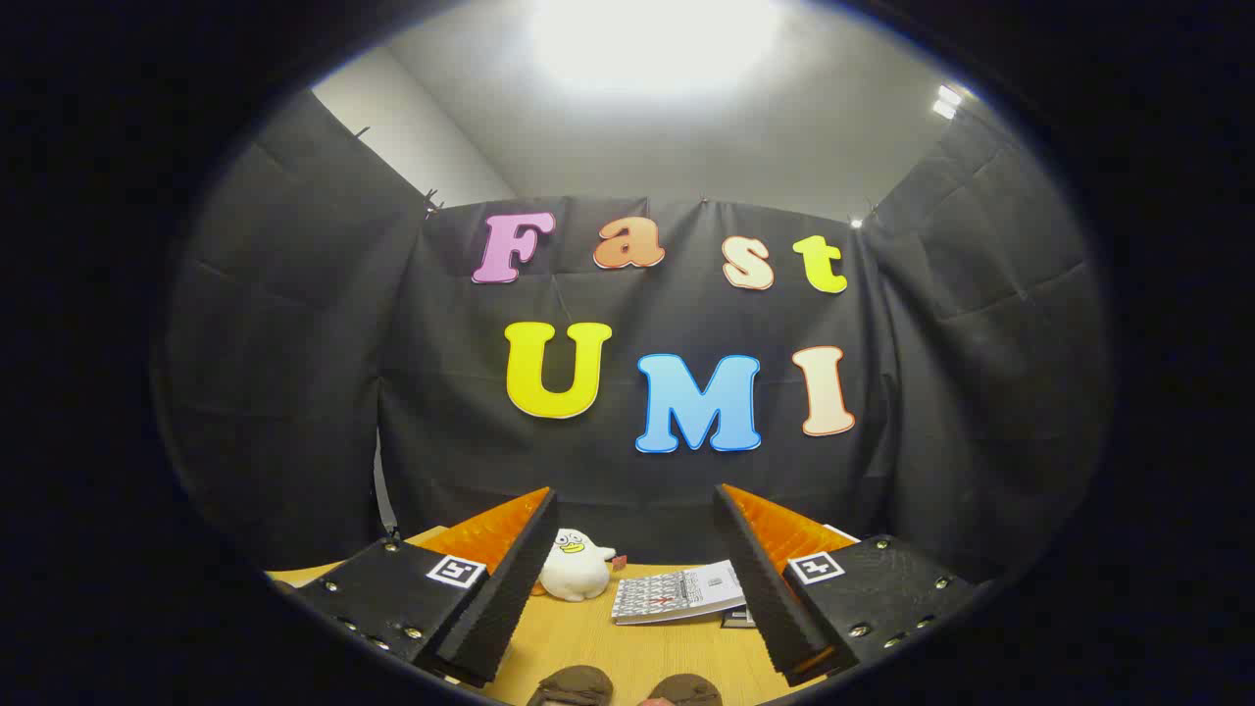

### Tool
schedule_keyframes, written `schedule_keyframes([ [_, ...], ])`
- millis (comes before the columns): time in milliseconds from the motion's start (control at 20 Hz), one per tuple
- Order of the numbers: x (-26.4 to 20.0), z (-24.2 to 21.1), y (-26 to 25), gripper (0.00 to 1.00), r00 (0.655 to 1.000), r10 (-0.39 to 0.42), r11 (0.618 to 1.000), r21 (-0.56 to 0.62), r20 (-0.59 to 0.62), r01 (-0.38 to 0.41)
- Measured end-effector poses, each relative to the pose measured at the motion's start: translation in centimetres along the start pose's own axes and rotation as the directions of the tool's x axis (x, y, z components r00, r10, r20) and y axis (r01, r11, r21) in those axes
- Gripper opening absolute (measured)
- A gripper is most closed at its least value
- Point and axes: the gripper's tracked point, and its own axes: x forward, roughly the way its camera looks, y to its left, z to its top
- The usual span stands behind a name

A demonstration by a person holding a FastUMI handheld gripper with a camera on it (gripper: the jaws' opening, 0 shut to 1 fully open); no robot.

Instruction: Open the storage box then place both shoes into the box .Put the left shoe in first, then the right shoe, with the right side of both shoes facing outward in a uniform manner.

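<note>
Gripper (637, 579) is hovering above the light wooden tabletop (677, 652), its two fingers spread wide apart and gripping nothing. It is pointing level at the booth wall instead of down at the work. Between the fingers and further back, a small white plush duck toy (577, 567) is sitting on the table, and a grey patterned booklet (678, 593) is lying flat just beside it. Two brown rounded shapes (627, 686) are peeking in at the near edge of the table, below the fingers; probably the pair of shoes, though too little is showing to tell left from right. Where the storage box sits, I cannot tell.

Judging the step in hand: opening the box, not yet begun. To do it well, the gripper probably needs tilting down first, so the box lid and shoes are coming into sight. Keeping the fingers wide during the approach seems sensible. Steering clear of the duck and booklet is worth minding, since both are lying ahead.
</note>
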Motion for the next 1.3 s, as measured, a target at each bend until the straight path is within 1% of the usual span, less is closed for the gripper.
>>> schedule_keyframes([
  [350, -0.6, 0.5, 0.1, 0.97, 1.000, -0.003, 1.000, -0.002, 0.025, 0.003],
  [550, -0.8, 0.0, -0.8, 0.97, 0.999, -0.038, 0.999, -0.008, 0.019, 0.038],
  [750, -1.2, -0.7, -0.9, 0.97, 0.999, -0.039, 0.999, 0.021, 0.004, 0.039],
  [900, -1.5, -1.5, -0.5, 0.97, 1.000, -0.022, 0.996, 0.086, -0.017, 0.023],
  [1000, -1.5, -2.7, -0.1, 0.97, 0.999, 0.007, 0.989, 0.148, -0.048, 0.000],
  [1200, -1.9, -5.5, 1.2, 0.97, 0.989, 0.066, 0.960, 0.279, -0.136, -0.026],
  [1300, -2.2, -6.9, 2.5, 0.97, 0.979, 0.113, 0.938, 0.343, -0.171, -0.049],
])
